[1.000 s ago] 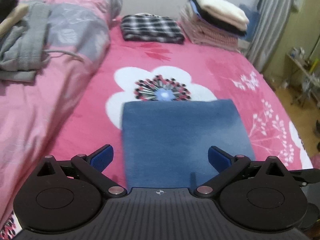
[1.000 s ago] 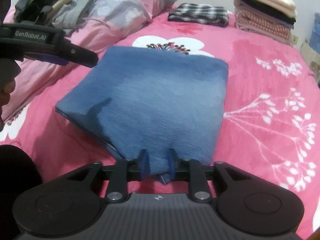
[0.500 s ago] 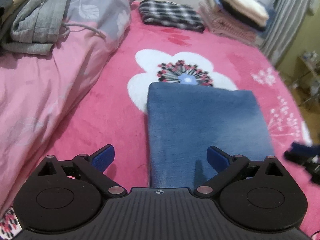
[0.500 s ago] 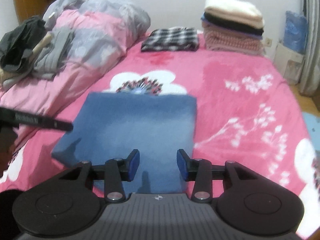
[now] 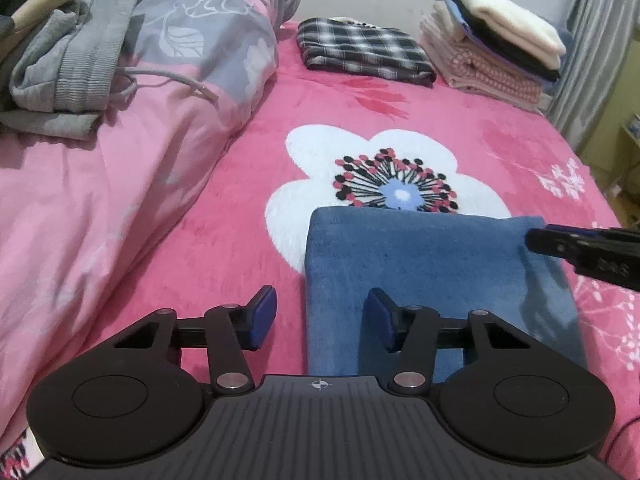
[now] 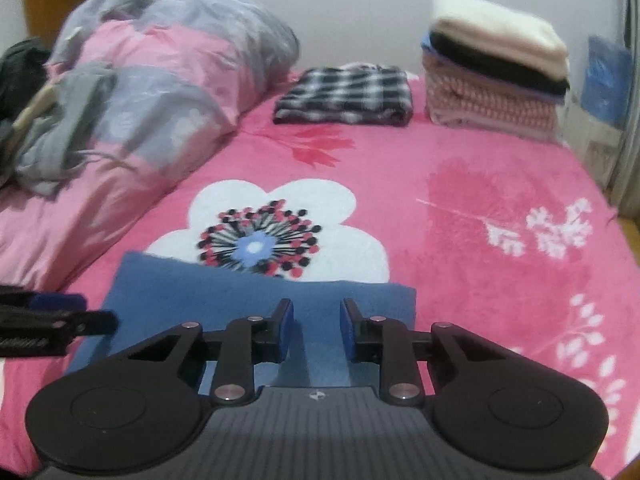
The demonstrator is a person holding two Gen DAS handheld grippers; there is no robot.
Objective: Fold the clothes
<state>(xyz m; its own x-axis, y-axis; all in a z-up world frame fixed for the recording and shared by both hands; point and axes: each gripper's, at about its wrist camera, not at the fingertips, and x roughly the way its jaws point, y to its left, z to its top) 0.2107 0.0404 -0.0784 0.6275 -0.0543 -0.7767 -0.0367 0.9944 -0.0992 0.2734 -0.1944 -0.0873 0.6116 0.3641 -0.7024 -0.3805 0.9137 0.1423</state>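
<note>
Folded blue garment (image 5: 432, 280) on bed, both grippers apparently empty (jaws parted)

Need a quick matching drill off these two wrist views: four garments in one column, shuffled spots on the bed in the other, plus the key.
Things:
1. blue folded cloth
2. plaid garment
3. cream sweater
4. grey hoodie

Places:
A. top of the folded stack at the far right
B. crumpled on the pink-and-grey duvet, left
C. flat at the far end, left of the stack
D. nearest the grippers, overlapping the white flower print

Pairs: 1-D, 2-C, 3-A, 4-B
</note>
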